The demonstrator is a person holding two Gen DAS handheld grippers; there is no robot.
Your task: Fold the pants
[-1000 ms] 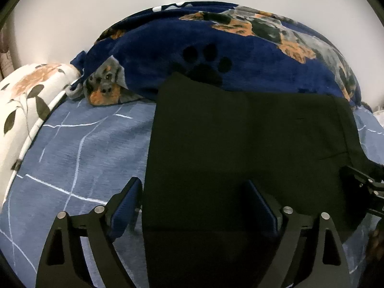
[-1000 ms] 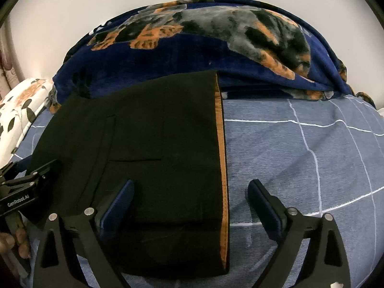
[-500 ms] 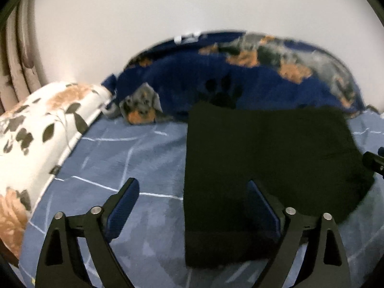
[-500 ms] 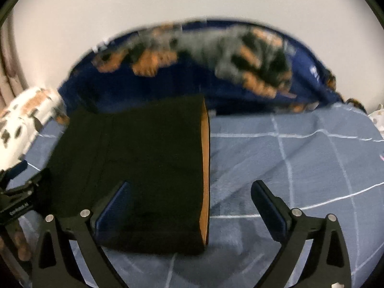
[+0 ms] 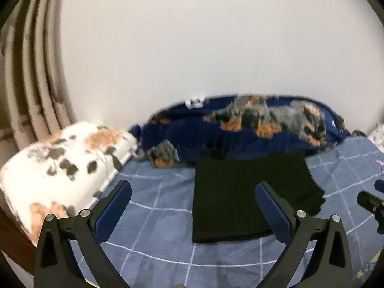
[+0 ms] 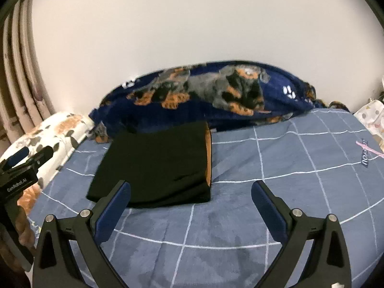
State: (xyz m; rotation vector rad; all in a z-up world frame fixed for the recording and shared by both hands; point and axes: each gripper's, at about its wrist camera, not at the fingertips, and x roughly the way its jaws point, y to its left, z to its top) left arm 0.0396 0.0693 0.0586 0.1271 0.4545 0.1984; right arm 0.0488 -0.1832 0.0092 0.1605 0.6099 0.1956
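Observation:
The black pants (image 5: 242,192) lie folded into a flat rectangle on the blue checked bed sheet (image 5: 156,235); they also show in the right wrist view (image 6: 158,165), with an orange lining along their right edge. My left gripper (image 5: 193,193) is open and empty, held above the sheet in front of the pants. My right gripper (image 6: 190,193) is open and empty, also raised and apart from the pants. The left gripper shows at the left edge of the right wrist view (image 6: 26,156).
A dark blue dog-print blanket (image 6: 216,96) is bunched along the white wall behind the pants. A white floral pillow (image 5: 60,163) lies at the left. Curtains (image 5: 31,72) hang at the far left. A spotted cloth (image 6: 372,117) is at the right edge.
Both grippers have drawn back and lifted away from the pants, which now look smaller and lie untouched. Both stayed open.

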